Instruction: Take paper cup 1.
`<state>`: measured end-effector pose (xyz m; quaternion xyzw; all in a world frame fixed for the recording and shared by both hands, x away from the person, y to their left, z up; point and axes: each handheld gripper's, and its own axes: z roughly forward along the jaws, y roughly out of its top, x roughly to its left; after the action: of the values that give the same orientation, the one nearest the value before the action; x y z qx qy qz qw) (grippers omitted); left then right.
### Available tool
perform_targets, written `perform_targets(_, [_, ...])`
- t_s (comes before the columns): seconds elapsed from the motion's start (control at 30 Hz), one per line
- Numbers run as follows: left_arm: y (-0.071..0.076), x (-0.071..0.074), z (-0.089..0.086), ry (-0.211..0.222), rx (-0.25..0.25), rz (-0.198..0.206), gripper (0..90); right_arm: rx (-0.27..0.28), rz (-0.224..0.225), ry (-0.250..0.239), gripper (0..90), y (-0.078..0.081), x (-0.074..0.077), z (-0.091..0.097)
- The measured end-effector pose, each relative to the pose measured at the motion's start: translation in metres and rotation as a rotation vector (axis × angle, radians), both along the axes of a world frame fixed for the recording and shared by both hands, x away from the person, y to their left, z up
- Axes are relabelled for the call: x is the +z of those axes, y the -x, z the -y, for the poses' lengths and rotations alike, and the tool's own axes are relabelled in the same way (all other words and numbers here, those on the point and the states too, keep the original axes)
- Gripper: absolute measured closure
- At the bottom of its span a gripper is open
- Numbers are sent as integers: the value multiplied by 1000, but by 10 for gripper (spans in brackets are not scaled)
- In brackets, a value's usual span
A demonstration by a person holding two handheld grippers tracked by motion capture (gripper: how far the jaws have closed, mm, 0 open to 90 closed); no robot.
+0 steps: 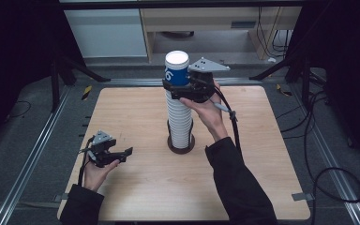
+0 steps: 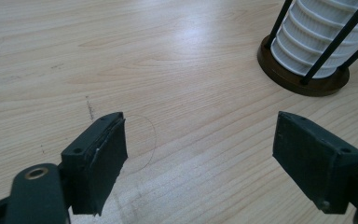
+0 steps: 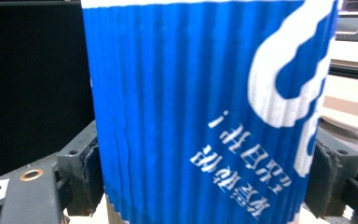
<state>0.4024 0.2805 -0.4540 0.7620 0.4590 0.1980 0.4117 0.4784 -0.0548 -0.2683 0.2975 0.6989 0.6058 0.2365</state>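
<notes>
Counting near to far: two grippers, one cup stack, one holder, one table.

Left gripper point(image 1: 122, 154) is held low over the near left part of the table point(image 1: 136, 197), jaws spread wide, nothing between them. In the left gripper view its two black pads point(image 2: 105, 158) are seen as flat rectangular blocks, the left one with a frayed edge, over bare pale wood-grain laminate carrying faint pencil marks.

Holder point(image 2: 303, 79) is set at table centre: one round dark brown base with thin black upright rods. One tall stack of white ribbed paper cups point(image 1: 179, 122) is seated inside the rods, rims forming tight rings.

Top cup point(image 1: 176, 69) is capped on the stack upside down: blue corrugated sleeve, white print inverted, white flat bottom facing up.

Right gripper point(image 1: 174, 87) is held level at the top of the stack, jaws closed in on the blue cup from both sides. In the right gripper view both pads point(image 3: 86, 172) are seen pressed against the sleeve, which is slightly creased by the left pad.

Beyond the table: grey floor, metal rails, cables point(image 1: 328, 178).
</notes>
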Motion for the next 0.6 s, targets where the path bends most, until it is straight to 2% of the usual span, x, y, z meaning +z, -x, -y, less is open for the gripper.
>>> perform_targets(0.1, [0,0,0,-1,0,-1,169,3,3,-2,181,1,2,1])
perform_targets(0.27, [0,-1,1,-1,1,-2,169,11,24,-22,191,5,13,6])
perform_targets(0.43, [0,-1,1,-2,0,-3,169,16,28,-21,197,6,21,7])
perform_targets(0.6, [0,-1,0,-3,0,-4,169,11,55,-12,200,6,34,7])
